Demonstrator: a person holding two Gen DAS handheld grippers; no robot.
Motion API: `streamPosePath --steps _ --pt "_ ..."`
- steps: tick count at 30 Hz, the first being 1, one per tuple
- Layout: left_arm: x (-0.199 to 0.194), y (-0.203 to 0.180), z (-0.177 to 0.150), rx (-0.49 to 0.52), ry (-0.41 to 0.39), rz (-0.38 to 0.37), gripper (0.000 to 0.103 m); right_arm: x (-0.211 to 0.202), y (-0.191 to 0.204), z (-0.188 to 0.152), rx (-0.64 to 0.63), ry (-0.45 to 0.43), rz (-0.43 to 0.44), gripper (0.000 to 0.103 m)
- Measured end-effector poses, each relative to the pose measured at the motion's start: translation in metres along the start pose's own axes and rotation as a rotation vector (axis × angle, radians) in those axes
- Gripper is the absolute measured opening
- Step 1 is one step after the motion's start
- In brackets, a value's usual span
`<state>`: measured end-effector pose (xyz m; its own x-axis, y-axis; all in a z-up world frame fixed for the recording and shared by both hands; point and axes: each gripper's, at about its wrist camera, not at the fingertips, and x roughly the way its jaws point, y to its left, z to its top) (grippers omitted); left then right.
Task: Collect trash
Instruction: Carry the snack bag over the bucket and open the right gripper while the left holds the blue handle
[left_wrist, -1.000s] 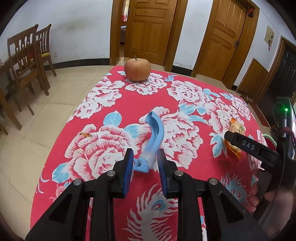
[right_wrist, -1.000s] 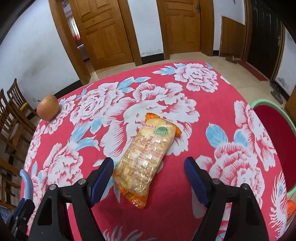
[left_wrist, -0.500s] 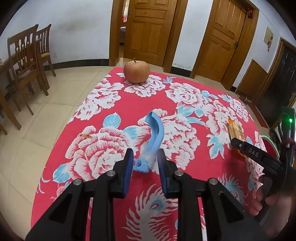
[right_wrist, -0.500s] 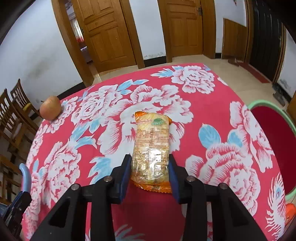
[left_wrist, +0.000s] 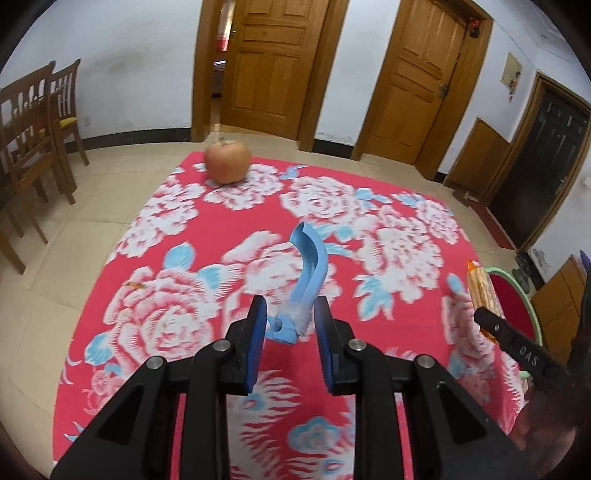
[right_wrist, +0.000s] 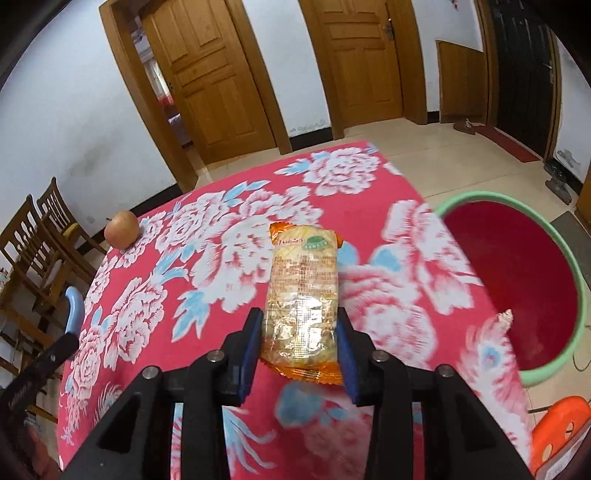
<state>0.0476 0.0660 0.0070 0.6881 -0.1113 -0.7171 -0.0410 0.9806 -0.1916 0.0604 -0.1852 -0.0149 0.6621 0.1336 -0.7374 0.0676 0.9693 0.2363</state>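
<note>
Two grippers over floral cloth (left_wrist: 155, 236). Left gripper (left_wrist: 290, 325): pinching blue handle (left_wrist: 310, 266) at its wrapped end, curved end raised away. Right gripper (right_wrist: 299, 332): clamped on snack packet (right_wrist: 303, 291), held above cloth, near red bin (right_wrist: 517, 273) beside table. Apple (left_wrist: 226, 161) at far edge.

Even, soft indoor light fills both views. The floral table (left_wrist: 184, 236) is smeared by motion blur, door frames beyond it bow, and the corners vignette black.
</note>
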Motion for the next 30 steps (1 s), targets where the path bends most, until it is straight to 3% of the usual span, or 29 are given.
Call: streamPosePath --steps 15,30 --pt "0.009 -0.092 0.001 0.105 0.056 -0.169 0.026 -0.055 -0.103 0.001 0.123 -0.098 -0.067 0.041" --pt "0.024 -0.161 -0.002 0.209 0.096 -0.228 0.026 -0.042 -0.172 -0.002 0.226 -0.073 -0.108 0.041"
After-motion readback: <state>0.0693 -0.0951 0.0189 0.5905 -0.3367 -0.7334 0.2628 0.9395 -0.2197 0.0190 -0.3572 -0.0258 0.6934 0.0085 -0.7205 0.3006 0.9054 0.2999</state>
